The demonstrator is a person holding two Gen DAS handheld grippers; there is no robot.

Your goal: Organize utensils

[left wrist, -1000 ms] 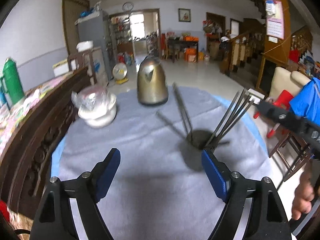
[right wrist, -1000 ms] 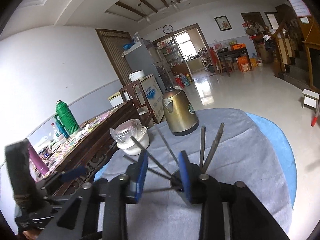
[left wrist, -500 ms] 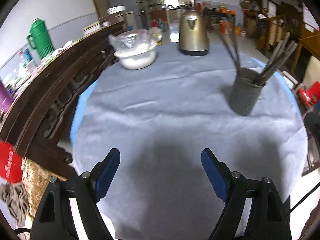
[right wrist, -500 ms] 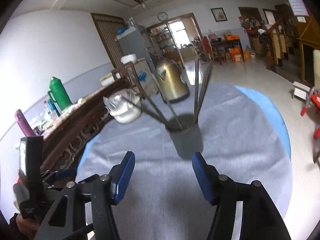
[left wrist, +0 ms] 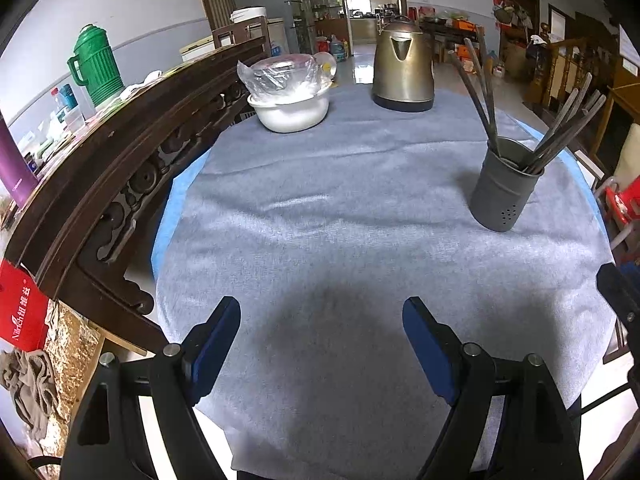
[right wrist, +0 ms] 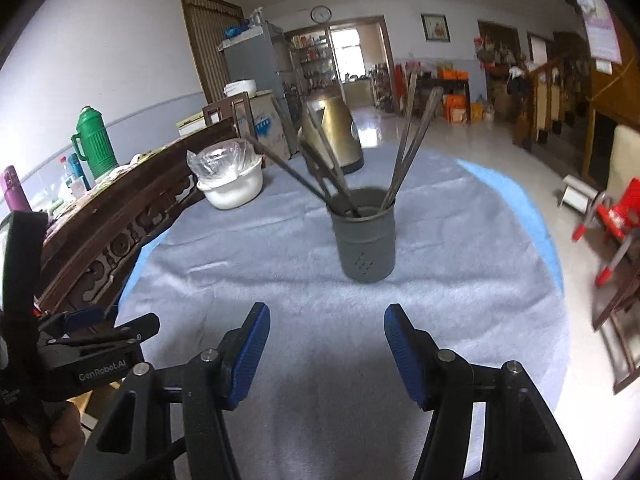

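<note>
A dark grey utensil holder stands upright on the grey-blue tablecloth. Several long dark utensils lean out of it in all directions. My left gripper is open over bare cloth at the near edge, with the holder ahead and to its right. My right gripper is open too, empty, a short way in front of the holder. The left gripper's body shows at the lower left of the right wrist view, held by a hand.
A brass-coloured kettle and a white bowl covered in clear plastic stand at the table's far side. A carved dark wooden bench back runs along the left edge. Red chairs stand on the floor to the right.
My right gripper opened and drew back from the holder, leaving the utensils standing in it. My left gripper sank and pulled back towards the near edge, so the holder now sits farther off.
</note>
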